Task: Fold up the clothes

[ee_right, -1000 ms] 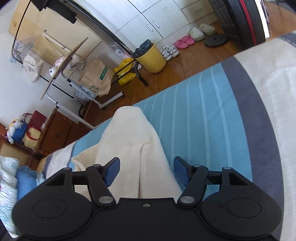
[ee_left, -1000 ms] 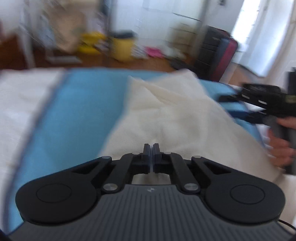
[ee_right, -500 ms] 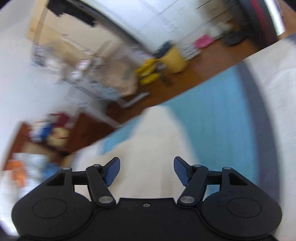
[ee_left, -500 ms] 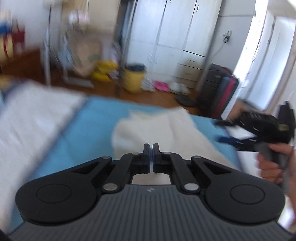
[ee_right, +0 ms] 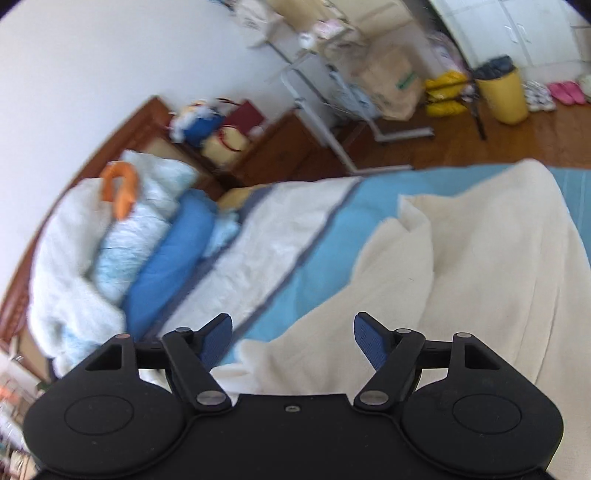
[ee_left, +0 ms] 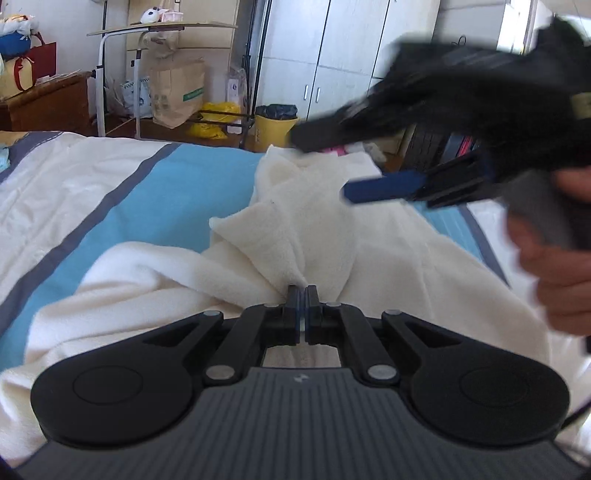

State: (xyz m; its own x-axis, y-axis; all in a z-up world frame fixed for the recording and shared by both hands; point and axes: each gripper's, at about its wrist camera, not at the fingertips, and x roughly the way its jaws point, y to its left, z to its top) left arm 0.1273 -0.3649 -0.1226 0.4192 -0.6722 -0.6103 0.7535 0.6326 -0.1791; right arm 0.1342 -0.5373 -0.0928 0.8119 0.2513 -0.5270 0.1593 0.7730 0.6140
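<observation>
A cream fleece garment [ee_left: 317,236] lies rumpled on a bed with a blue, white and grey striped cover [ee_left: 155,188]. My left gripper [ee_left: 303,295] is shut on a fold of the garment, which bunches up at its tips. My right gripper [ee_right: 293,332] is open and empty, held above the garment [ee_right: 480,266]. It also shows in the left wrist view [ee_left: 369,162], blurred, hovering over the garment's far end with its jaws apart.
Pillows and bedding [ee_right: 122,240] are piled at the head of the bed. Past the bed are a wooden nightstand [ee_left: 44,103], a rolling table [ee_left: 155,29], a paper bag [ee_left: 177,92], a yellow bin [ee_left: 275,125] and white wardrobes [ee_left: 332,55].
The left gripper has drawn the garment back, bunching it. The right gripper has swung left over the garment, now looking toward the pillows, and has come close in front of the left camera.
</observation>
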